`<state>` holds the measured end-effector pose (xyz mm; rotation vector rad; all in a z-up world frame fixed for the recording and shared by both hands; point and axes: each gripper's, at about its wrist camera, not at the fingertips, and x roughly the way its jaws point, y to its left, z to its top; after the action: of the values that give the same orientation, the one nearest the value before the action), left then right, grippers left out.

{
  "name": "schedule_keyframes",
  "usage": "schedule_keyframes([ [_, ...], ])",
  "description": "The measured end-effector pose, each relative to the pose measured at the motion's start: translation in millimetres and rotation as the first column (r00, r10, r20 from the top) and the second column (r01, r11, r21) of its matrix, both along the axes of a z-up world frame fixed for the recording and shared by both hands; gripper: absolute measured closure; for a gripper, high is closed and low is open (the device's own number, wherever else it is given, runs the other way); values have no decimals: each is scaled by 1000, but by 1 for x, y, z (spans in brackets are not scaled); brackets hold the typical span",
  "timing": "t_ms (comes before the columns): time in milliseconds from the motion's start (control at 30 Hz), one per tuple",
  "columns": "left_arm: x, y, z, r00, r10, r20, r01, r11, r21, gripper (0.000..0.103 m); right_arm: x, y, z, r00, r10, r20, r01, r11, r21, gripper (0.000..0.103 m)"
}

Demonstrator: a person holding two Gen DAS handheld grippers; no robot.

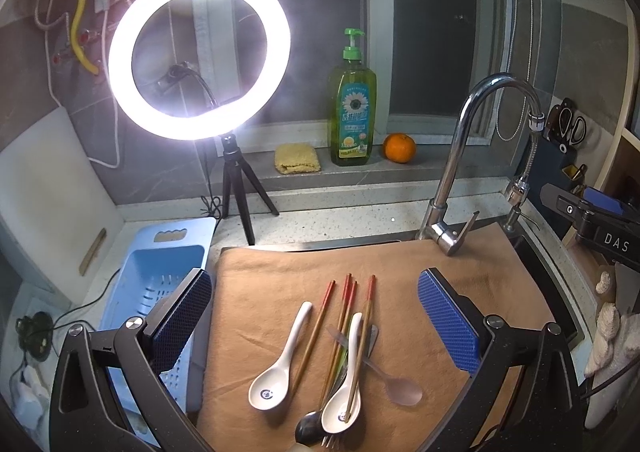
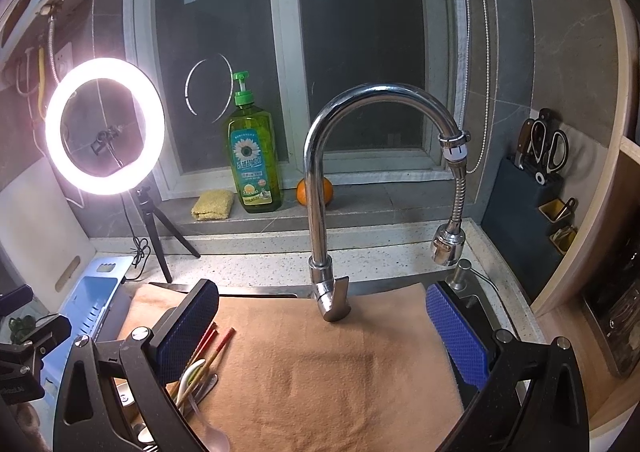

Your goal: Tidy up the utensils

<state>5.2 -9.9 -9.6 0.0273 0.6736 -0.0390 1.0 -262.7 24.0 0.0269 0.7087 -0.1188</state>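
On a tan towel (image 1: 280, 276) lies a loose pile of utensils: a white ceramic spoon (image 1: 280, 364), a second white spoon (image 1: 345, 384), several red-tipped chopsticks (image 1: 344, 308), a translucent plastic spoon (image 1: 392, 384) and a dark metal spoon (image 1: 310, 426). My left gripper (image 1: 314, 316) hangs open above the pile, nothing between its blue pads. My right gripper (image 2: 322, 326) is open too, over bare towel (image 2: 320, 372). In its view the chopsticks (image 2: 218, 344) and a white spoon (image 2: 188, 376) peek out beside the left finger.
A light blue drain basket (image 1: 160, 272) sits left of the towel. A chrome faucet (image 2: 320, 192) rises behind it, with a hose sprayer (image 2: 450, 240). Ring light on tripod (image 1: 198, 52), dish soap bottle (image 1: 352, 112), yellow sponge (image 1: 297, 158) and orange (image 1: 399, 148) stand at the back. A knife block (image 2: 536, 172) is right.
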Motion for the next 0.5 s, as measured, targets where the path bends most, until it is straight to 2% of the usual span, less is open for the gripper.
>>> schedule_keyframes([
  [500, -1, -4, -1, 1000, -14, -7, 14, 1000, 2, 1, -4, -3, -2, 1000, -6, 7, 6, 1000, 3, 0],
])
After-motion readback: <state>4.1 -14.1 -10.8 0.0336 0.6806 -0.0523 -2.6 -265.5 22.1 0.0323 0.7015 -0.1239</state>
